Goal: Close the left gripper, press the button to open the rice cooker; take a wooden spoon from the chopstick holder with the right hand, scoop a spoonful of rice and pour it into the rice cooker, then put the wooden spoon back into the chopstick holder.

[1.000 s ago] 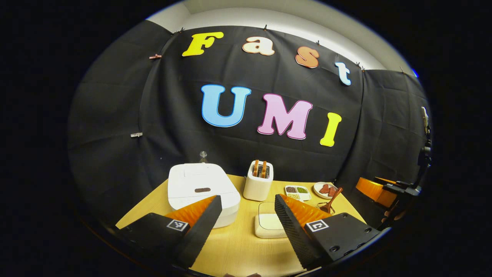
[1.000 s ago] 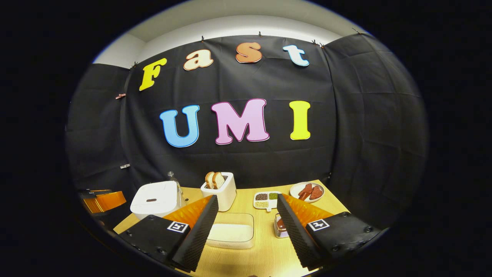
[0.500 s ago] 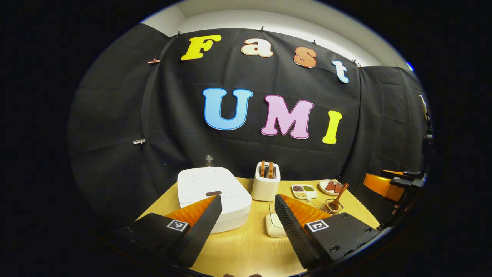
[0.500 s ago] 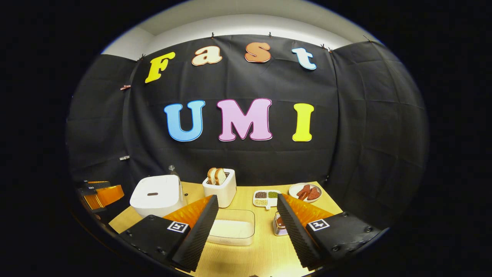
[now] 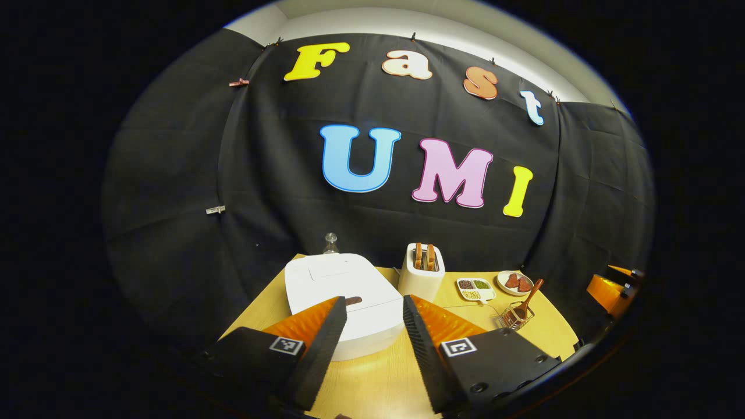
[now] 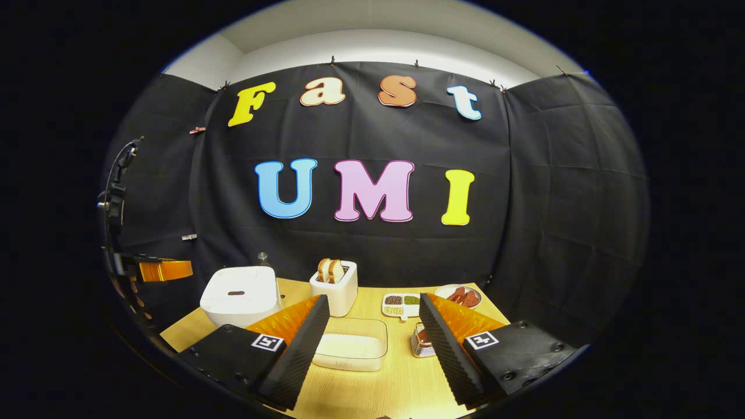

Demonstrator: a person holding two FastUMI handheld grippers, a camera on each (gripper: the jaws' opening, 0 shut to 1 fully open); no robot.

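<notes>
While the wooden table (image 5: 372, 378) stretched across the booth, the white rice cooker (image 5: 343, 291) sat with its lid down at about eleven o'clock on it in the left gripper view, its dark button (image 5: 353, 301) facing forward. At one o'clock from the cooker stood the toaster (image 5: 423, 273) with two slices in it. A clear box of rice (image 6: 351, 351) lay near the table's middle. The chopstick holder (image 5: 513, 317), a small wire basket at three o'clock, held the wooden spoon (image 5: 527, 299) leaning up and to the right. The left gripper (image 5: 374, 311) hung above the cooker's front edge, fingers released, holding nothing. The right gripper (image 6: 373, 308) hovered over the box, fingers spread wide, empty.
</notes>
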